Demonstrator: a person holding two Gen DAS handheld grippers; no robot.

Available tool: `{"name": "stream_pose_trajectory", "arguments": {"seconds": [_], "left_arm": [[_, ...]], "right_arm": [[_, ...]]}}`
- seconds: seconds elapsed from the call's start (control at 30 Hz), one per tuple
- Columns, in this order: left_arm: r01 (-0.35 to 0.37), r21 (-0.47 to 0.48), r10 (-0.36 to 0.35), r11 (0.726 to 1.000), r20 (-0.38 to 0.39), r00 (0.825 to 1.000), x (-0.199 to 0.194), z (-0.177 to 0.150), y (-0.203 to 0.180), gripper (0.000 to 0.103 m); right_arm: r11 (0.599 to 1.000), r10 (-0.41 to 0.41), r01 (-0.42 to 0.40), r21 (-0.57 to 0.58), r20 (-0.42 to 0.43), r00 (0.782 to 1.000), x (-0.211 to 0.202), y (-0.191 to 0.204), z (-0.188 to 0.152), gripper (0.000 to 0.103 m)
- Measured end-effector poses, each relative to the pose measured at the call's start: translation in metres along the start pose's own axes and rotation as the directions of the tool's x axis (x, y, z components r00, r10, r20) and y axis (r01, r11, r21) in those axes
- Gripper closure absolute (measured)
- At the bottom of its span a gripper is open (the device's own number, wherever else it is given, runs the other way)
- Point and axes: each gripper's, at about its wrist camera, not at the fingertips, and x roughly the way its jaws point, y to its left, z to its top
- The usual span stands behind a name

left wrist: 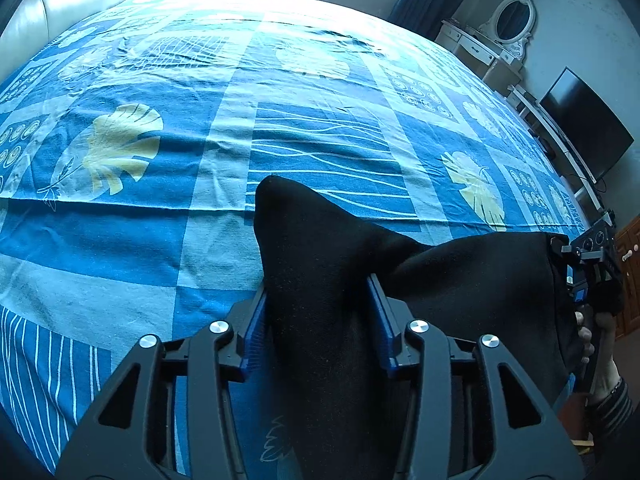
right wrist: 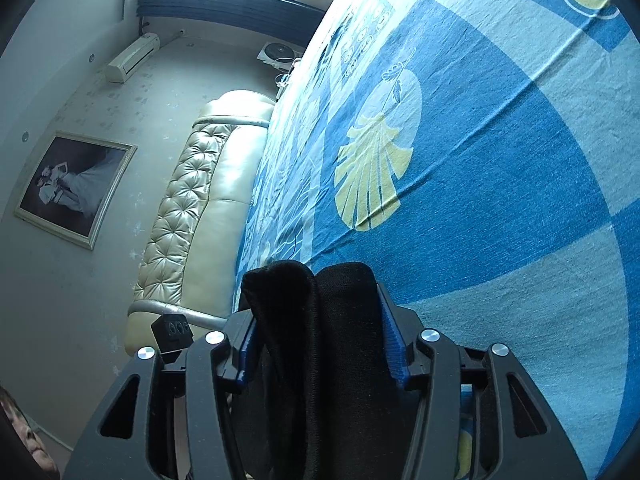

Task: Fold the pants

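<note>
The black pants point(left wrist: 320, 264) hang stretched between my two grippers above the blue patterned bedsheet point(left wrist: 160, 220). My left gripper point(left wrist: 318, 292) is shut on one bunched end of the fabric. In the left wrist view the cloth runs right to my right gripper point(left wrist: 560, 256), which holds the other end at the bed's right edge. In the right wrist view my right gripper point(right wrist: 312, 312) is shut on a thick fold of the black pants point(right wrist: 316, 340), rolled sideways over the bedsheet point(right wrist: 500, 200).
A cream tufted headboard point(right wrist: 192, 208) stands at the bed's head. A white dressing table with an oval mirror point(left wrist: 512, 28) and a dark TV point(left wrist: 584, 124) on a white stand line the wall on the right. A framed photo point(right wrist: 72, 188) hangs on the wall.
</note>
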Motion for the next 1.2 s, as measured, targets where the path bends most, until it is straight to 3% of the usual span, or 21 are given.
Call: {"name": "stream_pose_trajectory", "arguments": {"seconds": [0.1,0.17,0.3,0.53,0.63,0.77,0.83,0.87,0.93,1.03,1.13,1.2], "left_arm": [[0.083,-0.047,-0.083,0.995,0.016,0.996,-0.021,-0.011,0.009,0.027],[0.128,-0.091,-0.125,0.988,0.035,0.991,-0.036,-0.022,0.017,0.020],[0.220,-0.193,-0.217,0.956,0.036,0.976,-0.056,-0.054,0.028,0.019],[0.276,-0.297,-0.301,0.914,-0.042,0.953,-0.049,-0.106,0.018,0.019],[0.282,-0.311,-0.317,0.908,-0.066,0.946,-0.040,-0.114,0.008,0.019],[0.264,-0.308,-0.297,0.914,-0.065,0.953,-0.031,-0.112,-0.003,0.019],[0.235,-0.309,-0.268,0.922,-0.068,0.961,-0.028,-0.110,-0.005,0.043],[0.229,-0.317,-0.265,0.920,-0.072,0.962,-0.027,-0.110,-0.005,0.044],[0.225,-0.330,-0.260,0.917,-0.065,0.963,-0.030,-0.107,-0.003,0.060],[0.203,-0.298,-0.229,0.933,-0.056,0.972,-0.040,-0.102,-0.007,0.069],[0.163,-0.257,-0.180,0.953,-0.044,0.983,-0.045,-0.099,-0.013,0.070],[0.157,-0.264,-0.172,0.952,-0.036,0.984,-0.047,-0.101,-0.008,0.071]], "right_arm": [[1.000,-0.015,0.015,0.007,0.021,1.000,-0.016,0.007,-0.006,0.028],[1.000,-0.019,0.019,0.023,0.032,0.999,-0.029,0.007,-0.013,0.027],[0.998,-0.045,0.044,0.039,0.034,0.998,-0.056,0.005,-0.037,0.025],[0.997,-0.069,0.070,0.017,-0.029,0.997,-0.066,0.001,-0.080,0.025],[0.998,-0.069,0.069,-0.001,-0.049,0.996,-0.058,0.004,-0.087,0.025],[0.994,-0.099,0.095,-0.057,-0.074,0.992,-0.042,0.015,-0.086,0.025],[0.984,-0.155,0.146,-0.103,-0.084,0.984,-0.037,0.017,-0.091,0.041],[0.980,-0.174,0.164,-0.110,-0.096,0.980,-0.034,0.017,-0.092,0.054],[0.984,-0.159,0.151,-0.092,-0.091,0.983,-0.035,0.014,-0.092,0.059],[0.987,-0.145,0.139,-0.081,-0.082,0.986,-0.037,0.017,-0.094,0.061],[0.986,-0.148,0.141,-0.086,-0.084,0.985,-0.033,0.022,-0.096,0.062],[0.985,-0.152,0.143,-0.098,-0.089,0.984,-0.028,0.028,-0.099,0.062]]}}
